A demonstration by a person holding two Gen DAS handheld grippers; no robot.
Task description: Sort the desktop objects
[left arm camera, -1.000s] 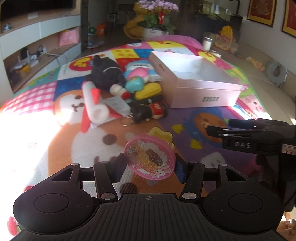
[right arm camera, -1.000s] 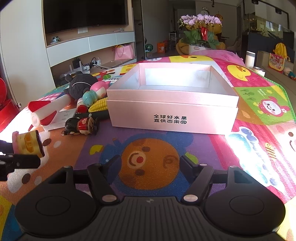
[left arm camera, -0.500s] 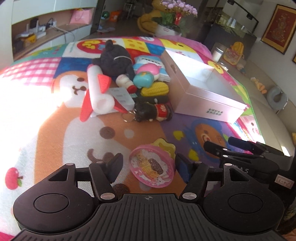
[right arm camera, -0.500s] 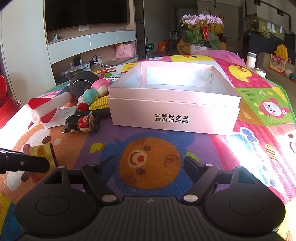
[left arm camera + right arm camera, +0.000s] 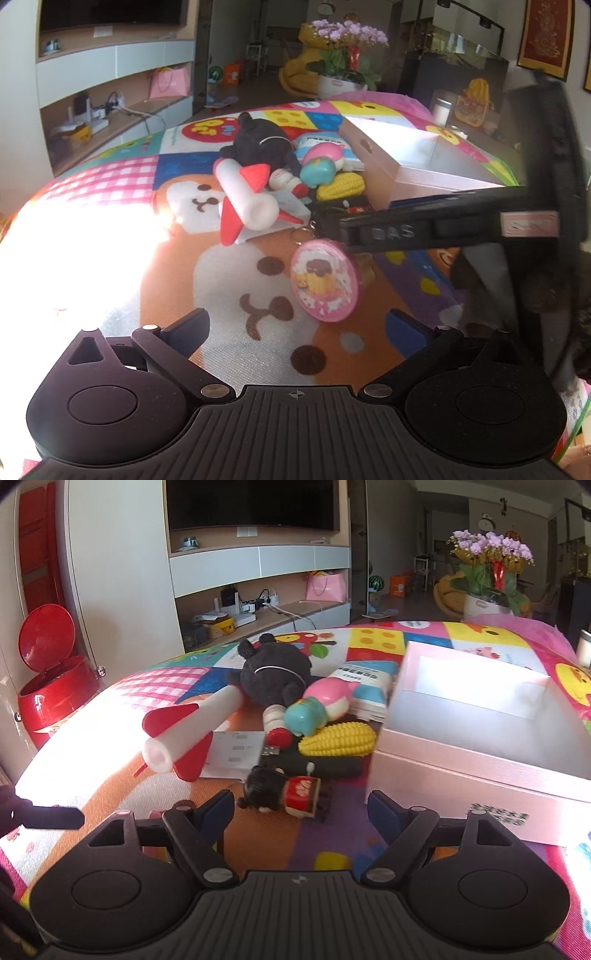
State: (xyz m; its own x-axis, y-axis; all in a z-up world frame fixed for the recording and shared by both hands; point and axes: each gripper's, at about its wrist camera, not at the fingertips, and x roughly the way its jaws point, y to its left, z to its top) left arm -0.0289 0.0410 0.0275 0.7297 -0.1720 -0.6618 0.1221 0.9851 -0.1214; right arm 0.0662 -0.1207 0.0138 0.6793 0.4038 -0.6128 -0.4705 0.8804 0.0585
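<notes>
Your left hand-held gripper (image 5: 295, 328) is spread wide w/ nothing between its fingers; the pink disc (image 5: 324, 280) sits tilted just ahead of it, a bit right of center, on the mat (image 5: 166, 273). Can't tell if the disc rests on the mat or hangs. Your right hand-held gripper (image 5: 301, 806) is also spread. In the left view it crosses from the right, its dark finger tip (image 5: 332, 225) touching or just above the disc's top edge, next to a key ring (image 5: 303, 234).

Straight ahead of the right hand-held gripper, close between its fingers' line, lies the doll (image 5: 284, 794) w/ a red body. Beyond it: corn (image 5: 338, 740), teal-pink toy (image 5: 319, 707), black plush (image 5: 275, 674), a booklet (image 5: 364, 681). Ahead-left is the rocket (image 5: 188, 734), lying over a white card (image 5: 236, 755). Ahead-right is the pink box (image 5: 480, 734), open, nothing seen inside. Far left off the counter, a red bin (image 5: 51, 686) w/ lid up.
</notes>
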